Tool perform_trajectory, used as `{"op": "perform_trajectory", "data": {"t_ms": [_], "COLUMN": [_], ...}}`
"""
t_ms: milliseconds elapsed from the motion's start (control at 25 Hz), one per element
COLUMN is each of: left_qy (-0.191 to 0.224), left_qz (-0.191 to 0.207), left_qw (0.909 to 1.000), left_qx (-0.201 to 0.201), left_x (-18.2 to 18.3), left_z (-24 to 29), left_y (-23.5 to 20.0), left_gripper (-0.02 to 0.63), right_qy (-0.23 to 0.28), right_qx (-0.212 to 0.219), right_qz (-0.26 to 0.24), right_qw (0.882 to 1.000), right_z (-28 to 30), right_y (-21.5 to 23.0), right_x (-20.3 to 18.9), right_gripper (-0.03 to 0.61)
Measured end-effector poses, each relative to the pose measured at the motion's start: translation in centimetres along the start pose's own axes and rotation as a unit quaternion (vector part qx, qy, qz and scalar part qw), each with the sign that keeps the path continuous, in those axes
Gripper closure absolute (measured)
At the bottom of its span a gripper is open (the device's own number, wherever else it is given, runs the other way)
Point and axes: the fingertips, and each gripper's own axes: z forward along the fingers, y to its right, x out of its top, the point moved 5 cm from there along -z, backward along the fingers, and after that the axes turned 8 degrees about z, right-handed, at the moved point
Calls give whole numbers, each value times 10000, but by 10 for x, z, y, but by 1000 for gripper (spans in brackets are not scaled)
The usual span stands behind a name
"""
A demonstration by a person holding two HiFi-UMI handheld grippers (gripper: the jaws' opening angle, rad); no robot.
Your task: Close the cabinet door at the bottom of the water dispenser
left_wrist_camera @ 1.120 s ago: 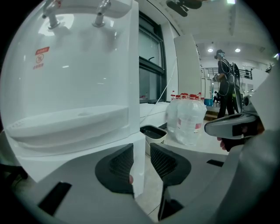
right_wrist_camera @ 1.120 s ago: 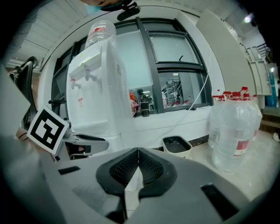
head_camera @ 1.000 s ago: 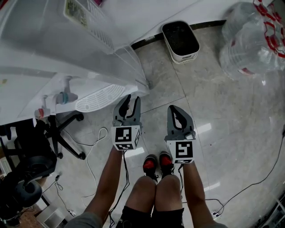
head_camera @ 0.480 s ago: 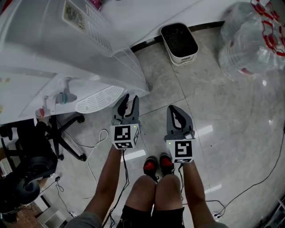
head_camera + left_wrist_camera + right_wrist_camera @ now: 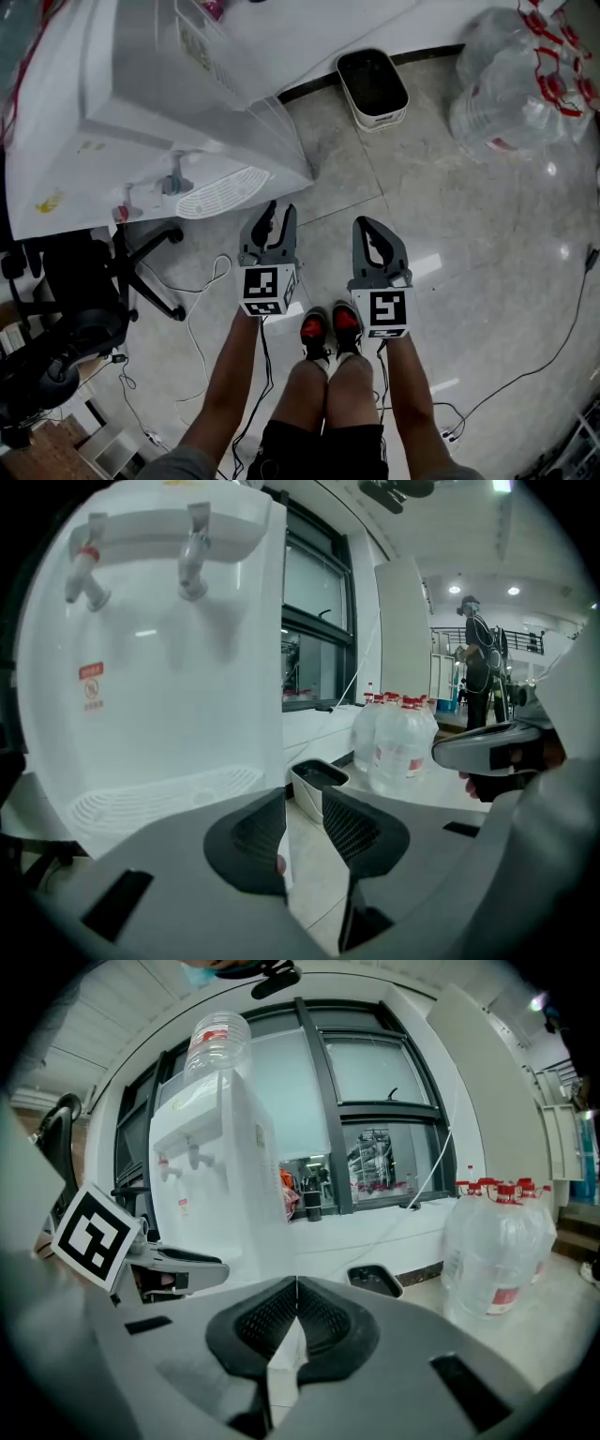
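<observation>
Over the tiled floor (image 5: pixel 469 262) beside the water dispenser (image 5: pixel 169 103), the left gripper (image 5: pixel 279 214), narrowly parted, and the right gripper (image 5: pixel 370 230), pinched together, hold nothing, so reaching down to its cabinet door seemingly comes next.

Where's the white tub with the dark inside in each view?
Head view: white tub top centre, at the wall base.
Left gripper view: tub at centre, on the floor.
Right gripper view: tub slightly right of centre, lower half.
Shared landmark: water bottles, right of it in every view.
</observation>
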Motion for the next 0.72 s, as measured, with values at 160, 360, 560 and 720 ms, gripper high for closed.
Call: {"op": "perform_trajectory", "data": {"t_ms": [160, 360, 560, 720], "left_qy": [73, 218, 478, 612], "left_qz": [-66, -122, -174, -242], "left_qw": [9999, 9996, 9983, 9969], "left_qx": [74, 158, 284, 442], "left_x": [38, 97, 152, 192], "left_z": [-30, -79, -124, -162], "left_y": [-4, -14, -26, -38], "left_gripper": [476, 476, 476, 477], "right_qy": [28, 138, 303, 377], "right_qx": [97, 229, 354, 518], "right_qz": [-129, -299, -430, -575], "right_qw": [9999, 9992, 9980, 9963], "right_z": [-17, -40, -59, -76], "right_y": [-15, -43, -73, -100], "right_x": [42, 105, 166, 207], "right_gripper": [560, 559, 559, 560]}}
